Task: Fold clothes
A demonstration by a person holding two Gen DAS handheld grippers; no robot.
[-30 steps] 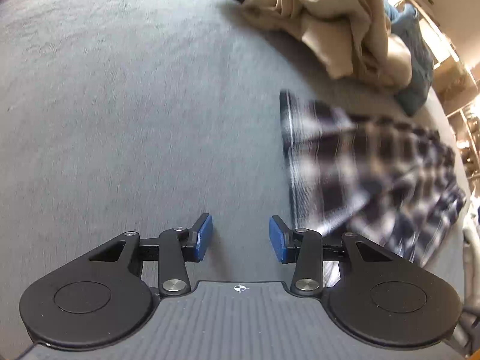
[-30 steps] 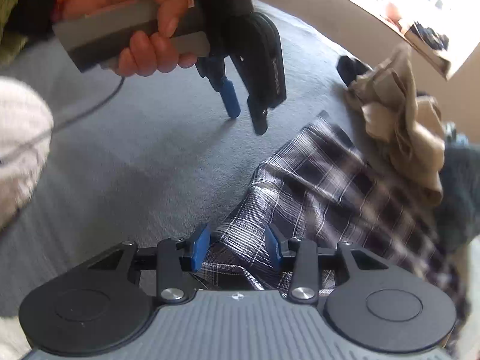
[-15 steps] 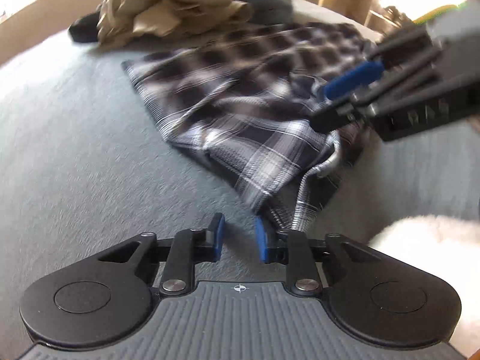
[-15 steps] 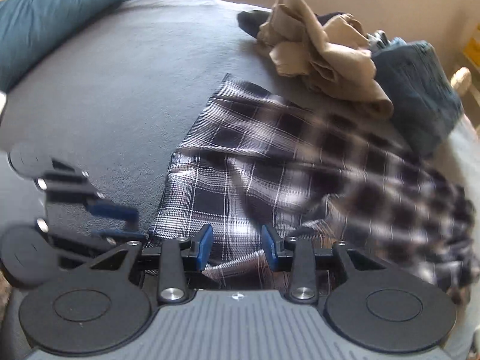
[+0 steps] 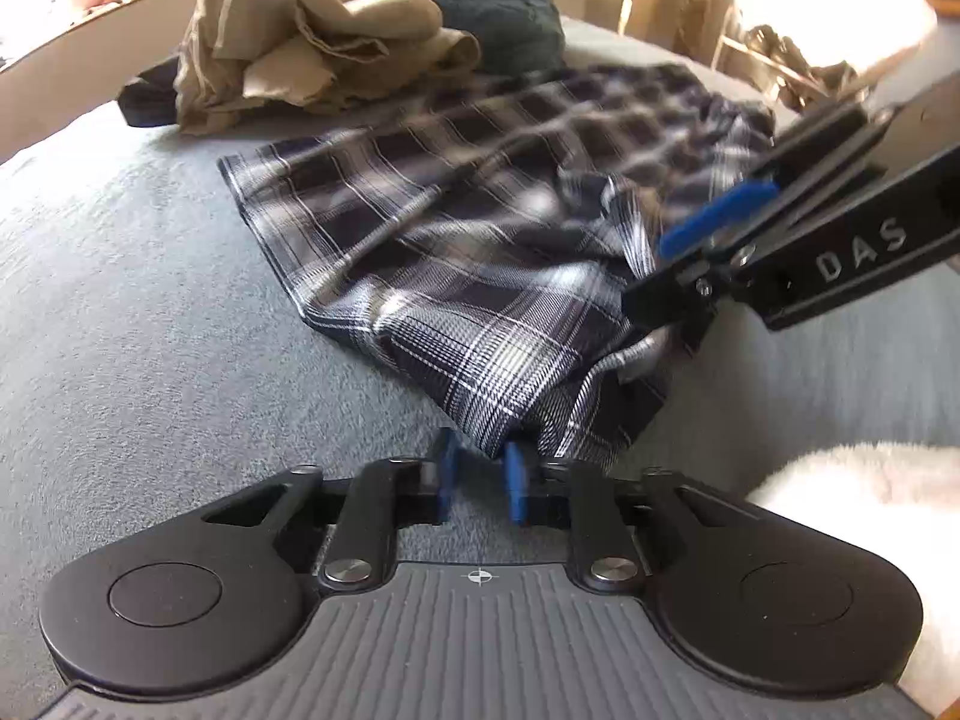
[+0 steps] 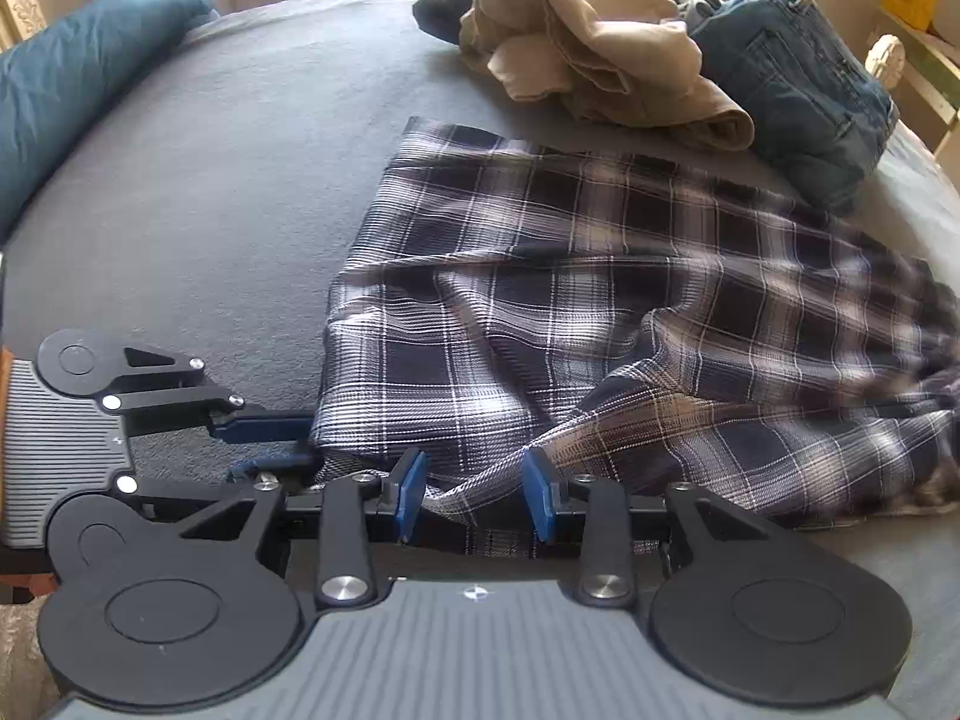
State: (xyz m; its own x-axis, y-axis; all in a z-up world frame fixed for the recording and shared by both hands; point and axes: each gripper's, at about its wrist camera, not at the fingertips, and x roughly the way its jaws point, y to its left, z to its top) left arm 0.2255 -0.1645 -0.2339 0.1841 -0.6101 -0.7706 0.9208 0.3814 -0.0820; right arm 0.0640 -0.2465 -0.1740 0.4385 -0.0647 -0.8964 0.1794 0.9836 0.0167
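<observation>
Two hand-held black grippers with blue finger pads meet at the near edge of a dark navy-and-white plaid cloth garment [image 6: 600, 300], which lies rumpled on a grey fabric-covered surface [image 6: 228, 180]. The left gripper [image 5: 480, 474] has its pads drawn close together, with a corner of the plaid cloth hanging down between them; whether the pads actually pinch it cannot be told, since a narrow gap shows. The right gripper [image 6: 474, 492] stands partly open, pads well apart, with a ridge of the garment's hem lying between them and touching neither pad clearly. In the right wrist view the left gripper [image 6: 270, 438] sits just to the left, its fingers reaching the garment's near left corner. Beyond the plaid garment, away from both grippers, lie a crumpled tan cloth heap [image 6: 588, 54] and folded blue denim jeans [image 6: 798, 78], touching each other. Far left of the right gripper rests a teal pillow [image 6: 78, 78].
</observation>
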